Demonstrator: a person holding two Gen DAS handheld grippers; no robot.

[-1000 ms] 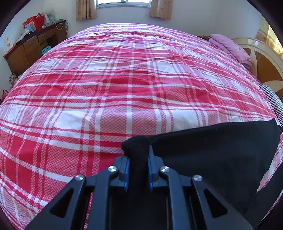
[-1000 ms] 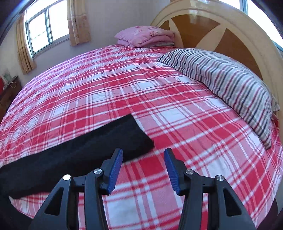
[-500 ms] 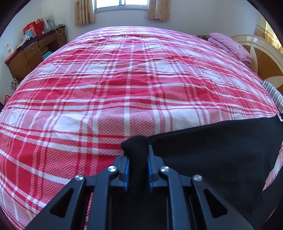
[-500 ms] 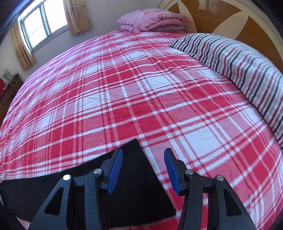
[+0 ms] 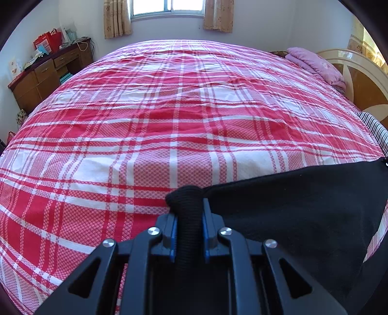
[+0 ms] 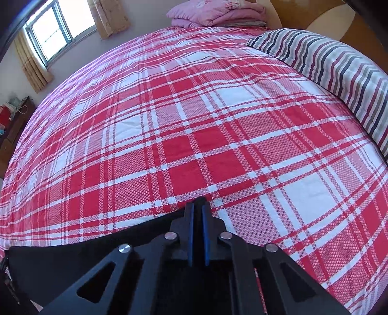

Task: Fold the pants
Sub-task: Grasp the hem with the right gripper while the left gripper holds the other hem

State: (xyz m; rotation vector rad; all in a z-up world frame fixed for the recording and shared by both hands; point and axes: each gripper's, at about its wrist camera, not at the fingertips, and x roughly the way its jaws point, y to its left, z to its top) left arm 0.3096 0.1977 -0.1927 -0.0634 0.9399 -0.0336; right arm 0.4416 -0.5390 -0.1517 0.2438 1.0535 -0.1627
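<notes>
Filling most of both views, the red-and-white plaid bedspread (image 5: 184, 116) stretches away from your two grippers. Your black pants (image 5: 303, 213) lie across the lower right of the left wrist view and run along the lower left of the right wrist view (image 6: 80, 261), stretched between your hands. At the right edge of the right wrist view you have a striped pillow (image 6: 339, 72), and a folded pink blanket (image 6: 215, 12) sits at the top centre. A wooden desk (image 5: 41, 80) stands at the upper left of the left wrist view. Your left gripper (image 5: 188, 218), at bottom centre, is clamped on a thick bunched edge of the pants, the cloth bulging out past the blue pads. Your right gripper (image 6: 197, 213), also bottom centre, is pinched nearly closed on a thin corner of the pants.
</notes>
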